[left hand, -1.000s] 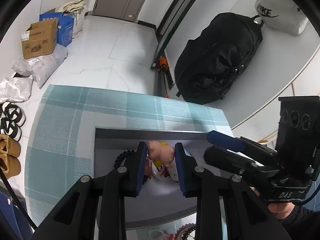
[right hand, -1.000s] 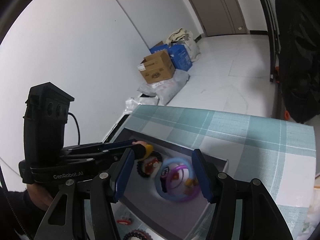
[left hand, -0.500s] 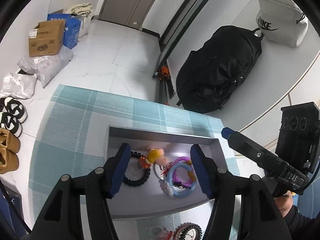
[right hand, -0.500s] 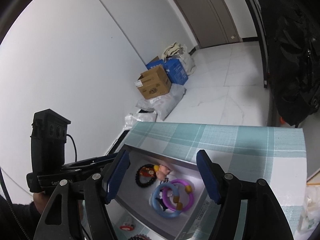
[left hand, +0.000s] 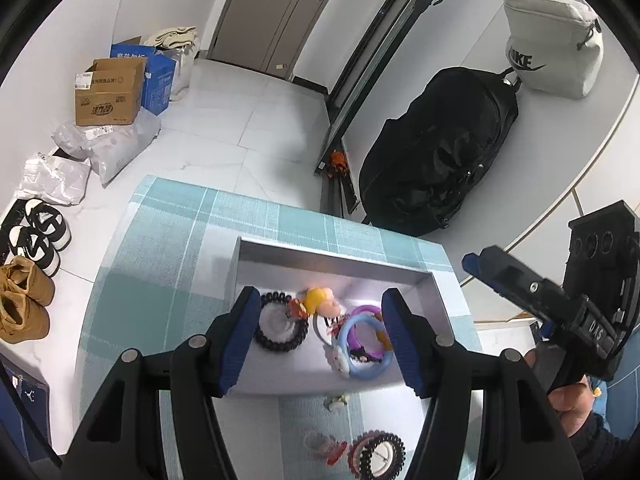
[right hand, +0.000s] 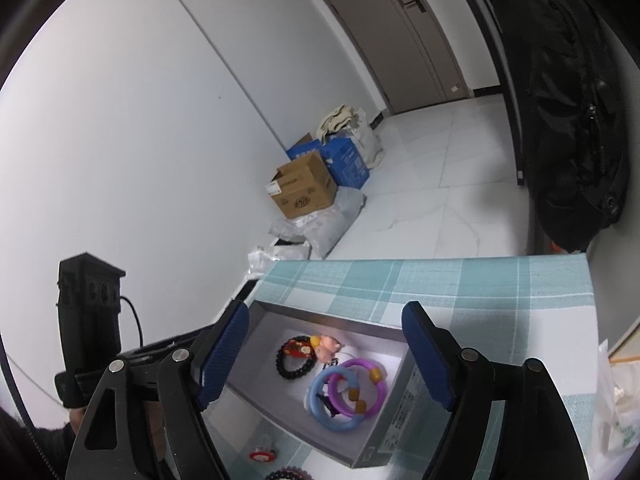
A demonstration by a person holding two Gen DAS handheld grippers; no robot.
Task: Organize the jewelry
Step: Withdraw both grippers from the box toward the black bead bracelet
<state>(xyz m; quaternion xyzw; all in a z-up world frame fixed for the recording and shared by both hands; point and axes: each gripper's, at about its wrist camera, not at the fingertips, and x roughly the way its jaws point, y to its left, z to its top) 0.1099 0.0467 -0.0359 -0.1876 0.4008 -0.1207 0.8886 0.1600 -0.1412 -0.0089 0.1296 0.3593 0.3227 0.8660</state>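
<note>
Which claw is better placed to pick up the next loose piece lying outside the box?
Probably the left claw: open, with the loose black bracelet on the cloth just below it. The right claw, also open, sees it only at its view's edge.

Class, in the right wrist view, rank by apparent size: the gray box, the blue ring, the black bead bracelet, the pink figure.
1. gray box
2. blue ring
3. black bead bracelet
4. pink figure

- Teal checked woven cloth (left hand: 168, 248): matt, rough weave.
- Grey shallow cardboard box (right hand: 404, 404): smooth, matt.
- Blue and purple plastic rings (right hand: 344, 394): glossy.
- Brown corrugated carton (left hand: 108, 94): matt paper.
</note>
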